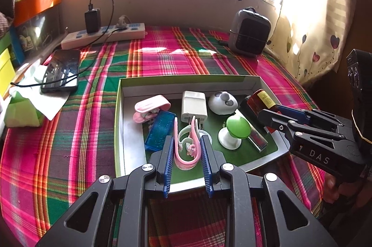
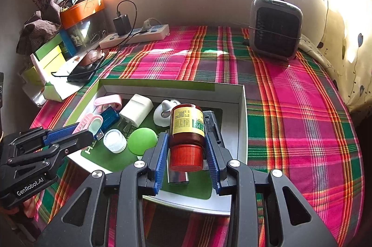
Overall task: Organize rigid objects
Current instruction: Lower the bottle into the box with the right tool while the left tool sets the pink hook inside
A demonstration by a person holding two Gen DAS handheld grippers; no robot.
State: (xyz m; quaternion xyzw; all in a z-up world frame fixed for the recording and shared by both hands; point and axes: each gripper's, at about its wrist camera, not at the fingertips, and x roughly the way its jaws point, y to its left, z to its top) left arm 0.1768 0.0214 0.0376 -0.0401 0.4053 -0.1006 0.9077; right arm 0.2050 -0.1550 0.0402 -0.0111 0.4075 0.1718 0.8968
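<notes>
A shallow white-and-green box lies on the plaid cloth. It holds a white charger, a blue USB stick, a pink claw clip, a white-grey dome, a green-topped stand and a silver bar. Over the box's near edge, my left gripper is shut on a pink U-shaped clip. At the box's right side, my right gripper is shut on a brown bottle with a red cap, which points toward the camera.
A grey fan heater stands at the back right. A power strip with a plugged black adapter lies at the back left. A phone on a cable, tissue and green boxes crowd the left edge. A curtain hangs at the right.
</notes>
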